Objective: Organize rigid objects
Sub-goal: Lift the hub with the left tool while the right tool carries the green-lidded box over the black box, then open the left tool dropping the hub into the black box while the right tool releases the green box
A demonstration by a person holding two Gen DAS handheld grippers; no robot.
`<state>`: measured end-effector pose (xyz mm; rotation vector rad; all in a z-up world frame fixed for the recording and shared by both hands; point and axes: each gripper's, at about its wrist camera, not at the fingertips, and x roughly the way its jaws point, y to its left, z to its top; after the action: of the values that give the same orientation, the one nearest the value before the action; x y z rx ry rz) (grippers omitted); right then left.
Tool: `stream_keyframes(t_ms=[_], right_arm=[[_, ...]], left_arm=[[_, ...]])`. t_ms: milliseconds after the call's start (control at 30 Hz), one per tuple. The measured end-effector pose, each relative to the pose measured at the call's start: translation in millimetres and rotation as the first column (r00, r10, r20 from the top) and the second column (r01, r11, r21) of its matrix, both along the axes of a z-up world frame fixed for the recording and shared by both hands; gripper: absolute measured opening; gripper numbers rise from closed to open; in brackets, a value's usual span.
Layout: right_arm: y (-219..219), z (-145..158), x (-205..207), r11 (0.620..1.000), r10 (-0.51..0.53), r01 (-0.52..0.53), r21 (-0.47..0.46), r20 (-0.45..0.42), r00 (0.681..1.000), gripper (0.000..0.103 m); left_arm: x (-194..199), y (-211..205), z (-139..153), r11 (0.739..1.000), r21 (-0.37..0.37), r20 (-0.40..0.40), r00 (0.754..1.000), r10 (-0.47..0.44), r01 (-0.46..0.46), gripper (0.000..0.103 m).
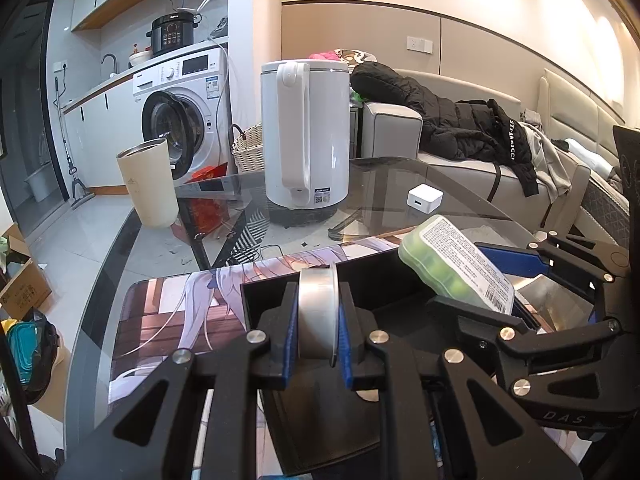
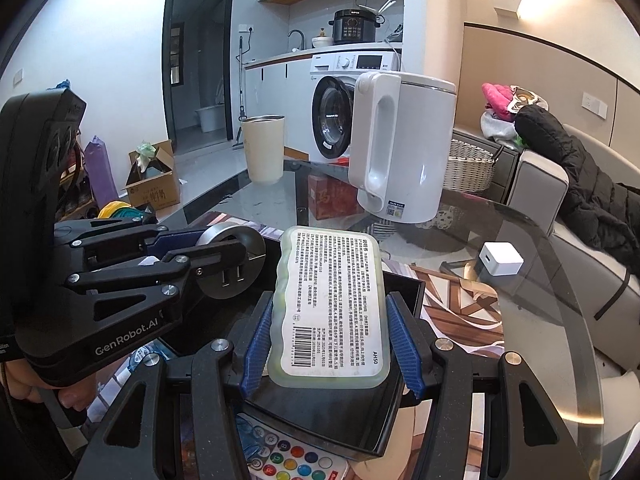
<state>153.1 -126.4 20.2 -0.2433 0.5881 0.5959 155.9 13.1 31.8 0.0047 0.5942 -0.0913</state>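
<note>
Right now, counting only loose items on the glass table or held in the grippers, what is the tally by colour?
White: 2, the kettle and small cube
Cream: 1, the tumbler
Silver: 1, the round tin in the left gripper
Green: 1, the labelled box in the right gripper
Total: 5

Beyond the open black rectangular tray (image 2: 412, 292), the tall white plastic kettle (image 1: 306, 136) blocks the way straight ahead on the glass worktop (image 1: 384, 184). Left of the kettle, bare glass lies open up to the cream cylindrical tumbler (image 1: 148, 184). Right of the kettle, only the small white cube (image 1: 425, 198) stands on the glass.
</note>
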Motion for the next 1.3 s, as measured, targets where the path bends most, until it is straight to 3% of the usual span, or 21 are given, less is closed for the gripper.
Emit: stream_keyframes(t_ms=[567,633,700,767,800,933,1000,1067,1133,1300], right_arm=[[4.1,-6.8,7.4,1.000,-0.006,0.006,-0.014,-0.007,1.000,0.056],[2.1,-5.3,4.4,1.000,-0.005,0.005,-0.009,0.000,1.000,0.057],[-1.8,-2.6,0.5,1.000,-0.015,0.015,-0.004,0.017,1.000,0.065],[-6.3,-0.2,-3.9,1.000,-0.017,0.017,0.009,0.027,0.999,0.074],[-8.6,0.5,-6.1,1.000,-0.019,0.019,0.014,0.032,0.999,0.079],[-20.7,3.9,-14.9,0.999,-0.045,0.044,0.029,0.050,0.998,0.092],[-27.5,5.1,-17.6,0.997,-0.064,0.062,0.034,0.050,0.997,0.097],[-35.1,6.8,-20.3,0.995,-0.092,0.090,0.040,0.054,0.994,0.102],[-40.9,8.1,-23.0,0.993,-0.108,0.105,0.045,0.055,0.993,0.102],[-55.7,8.4,-31.8,0.990,-0.131,0.129,0.056,0.032,0.991,0.102]], left_arm=[[2.7,-1.8,-9.1,0.999,0.015,-0.020,0.999,0.045,-0.045,0.015],[1.2,-1.8,-9.3,0.999,0.015,-0.025,0.998,0.049,-0.049,0.015],[-0.8,-2.7,-8.6,0.998,0.022,-0.027,0.998,0.053,-0.053,0.016],[-2.5,-2.1,-7.4,0.998,0.018,-0.037,0.998,0.055,-0.054,0.026],[-3.7,-1.5,-7.0,0.998,0.015,-0.043,0.997,0.060,-0.060,0.043],[-13.1,-1.7,-2.6,0.998,-0.015,-0.036,0.998,0.057,-0.058,0.059],[-19.6,-3.6,0.2,0.996,0.012,-0.026,0.996,0.088,-0.088,0.086],[-29.5,-3.0,4.0,0.991,0.025,0.014,0.991,0.133,-0.133,0.103],[-41.0,-1.2,8.7,0.986,0.028,0.055,0.985,0.163,-0.164,0.103],[-52.3,6.7,6.1,0.974,0.060,0.035,0.975,0.218,-0.220,0.103]])
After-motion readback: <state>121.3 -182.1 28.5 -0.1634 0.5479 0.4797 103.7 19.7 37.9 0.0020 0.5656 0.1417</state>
